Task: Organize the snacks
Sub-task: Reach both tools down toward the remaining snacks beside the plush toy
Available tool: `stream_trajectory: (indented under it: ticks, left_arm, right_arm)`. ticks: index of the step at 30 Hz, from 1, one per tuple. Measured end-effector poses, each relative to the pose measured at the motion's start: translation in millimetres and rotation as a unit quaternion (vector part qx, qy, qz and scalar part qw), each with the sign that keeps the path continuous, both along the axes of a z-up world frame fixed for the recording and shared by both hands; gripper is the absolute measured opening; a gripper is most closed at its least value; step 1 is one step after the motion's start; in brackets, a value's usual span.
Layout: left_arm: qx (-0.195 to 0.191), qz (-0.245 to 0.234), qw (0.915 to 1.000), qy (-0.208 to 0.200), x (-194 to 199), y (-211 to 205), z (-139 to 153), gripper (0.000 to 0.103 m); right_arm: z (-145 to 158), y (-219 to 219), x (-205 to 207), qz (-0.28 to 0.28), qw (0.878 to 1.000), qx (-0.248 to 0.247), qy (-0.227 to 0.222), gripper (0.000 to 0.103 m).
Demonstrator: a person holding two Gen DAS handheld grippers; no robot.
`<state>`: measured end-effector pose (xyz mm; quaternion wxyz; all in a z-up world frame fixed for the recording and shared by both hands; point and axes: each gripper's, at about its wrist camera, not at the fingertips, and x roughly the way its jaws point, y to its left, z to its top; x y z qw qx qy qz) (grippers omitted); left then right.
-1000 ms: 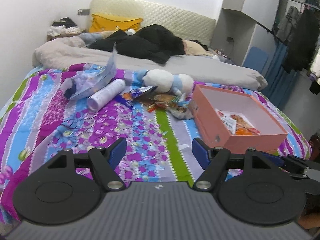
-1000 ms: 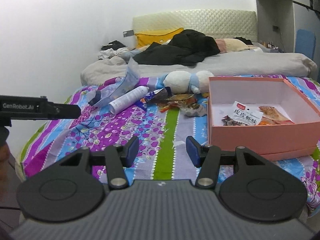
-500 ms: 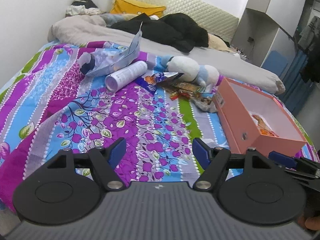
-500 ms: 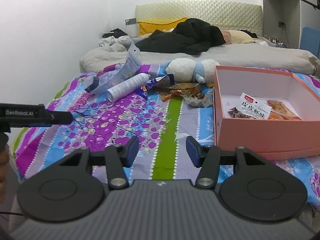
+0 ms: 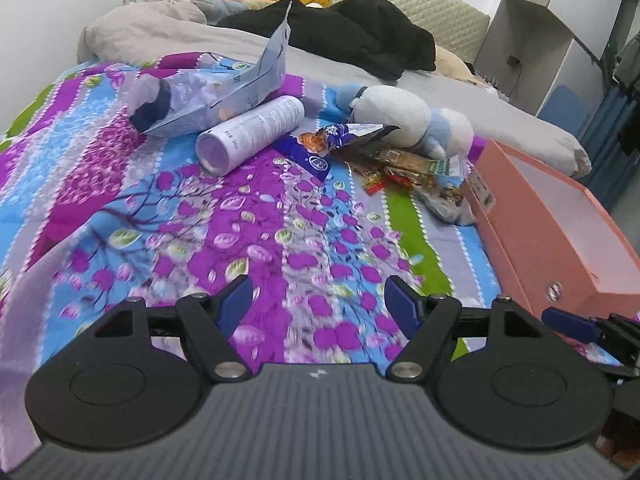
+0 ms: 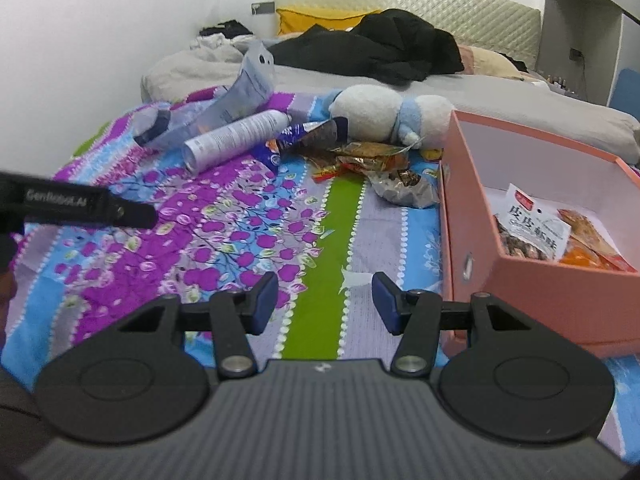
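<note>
Both grippers (image 5: 316, 300) (image 6: 324, 300) open over bare quilt (image 5: 248, 240).

A loose heap of crinkled snack packets (image 5: 408, 168), brown, red and clear, is seen on the flowered bedspread just left of an open pink box (image 6: 532, 280). A purple packet (image 5: 320, 148) is propped against a white tube (image 5: 250, 132) lying on its side. Inside the box, a white-labelled packet (image 6: 536, 228) and an orange one (image 6: 592, 248) are laid flat.

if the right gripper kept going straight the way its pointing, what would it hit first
Probably the bedspread: the right gripper is open, empty and angled down at its green stripe. Nothing lies between. The loose snack wrappers sit farther up that line, the pink box off to its right. Depth is hard to judge.
</note>
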<state>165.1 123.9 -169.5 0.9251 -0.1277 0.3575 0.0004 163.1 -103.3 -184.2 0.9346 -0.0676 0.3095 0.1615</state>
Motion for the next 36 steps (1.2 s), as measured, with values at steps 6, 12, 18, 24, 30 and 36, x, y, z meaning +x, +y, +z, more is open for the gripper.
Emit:
stream_trajectory:
  ticks: [6,12,18,24,30,36]
  left_arm:
    - [-0.005,-0.006,1.0000,0.001,57,3,-18,0.076]
    - [-0.009,-0.019,0.9998,-0.002,108,0,-36,0.074]
    - [-0.004,-0.030,0.9995,-0.010,158,-5,-53,0.066]
    - [0.010,-0.036,0.9992,-0.014,202,-9,-68,0.057]
    - [0.020,-0.038,0.9990,-0.015,231,-12,-82,0.054]
    - [0.042,-0.030,0.9984,-0.022,247,-17,-89,0.043]
  right_arm:
    - [-13,11,37,0.004,1.000,-0.023,-0.003,0.054]
    - [-26,16,85,-0.020,0.999,-0.032,-0.008,0.054]
    - [-38,20,134,-0.046,0.998,-0.042,-0.025,0.053]
    - [-53,33,167,-0.055,0.993,-0.086,-0.055,0.053]
    - [-73,42,185,-0.061,0.984,-0.144,-0.083,0.053]
    - [-83,43,196,-0.069,0.981,-0.159,-0.088,0.049]
